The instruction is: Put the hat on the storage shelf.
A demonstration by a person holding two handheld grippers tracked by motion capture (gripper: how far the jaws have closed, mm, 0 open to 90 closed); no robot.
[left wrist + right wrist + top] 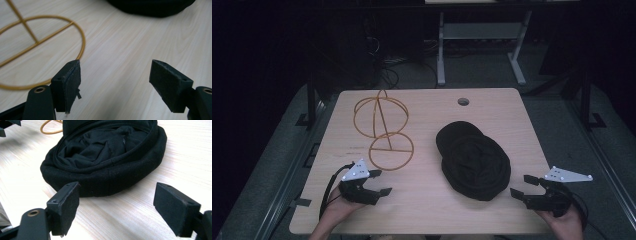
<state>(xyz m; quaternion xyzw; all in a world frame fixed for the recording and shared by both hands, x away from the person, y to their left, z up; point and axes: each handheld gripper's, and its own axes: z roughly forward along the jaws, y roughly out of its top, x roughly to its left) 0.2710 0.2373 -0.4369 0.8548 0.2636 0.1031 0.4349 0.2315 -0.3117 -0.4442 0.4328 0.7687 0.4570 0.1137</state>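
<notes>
Pale wooden worktop (427, 210): black fabric hat (474, 161) toward its right edge, gold wire stand (382, 130) toward its left; left gripper (378, 183) and right gripper (523, 186) both released, near its front corners.

Wooden table (422, 200) bears a gold wire frame (382, 127) and — seemingly — a black hat (474, 160).

high view dim, dark surround | gripper views bright, foreground soft

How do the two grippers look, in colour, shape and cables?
Both the left gripper and the right gripper are black, each with two blocky jaws faced with dark pads. Each carries a pale grey three-cornered plate on top, dotted with small holes. A black cable loops from the left gripper; brass-coloured rivets show at the jaw bases.
</notes>
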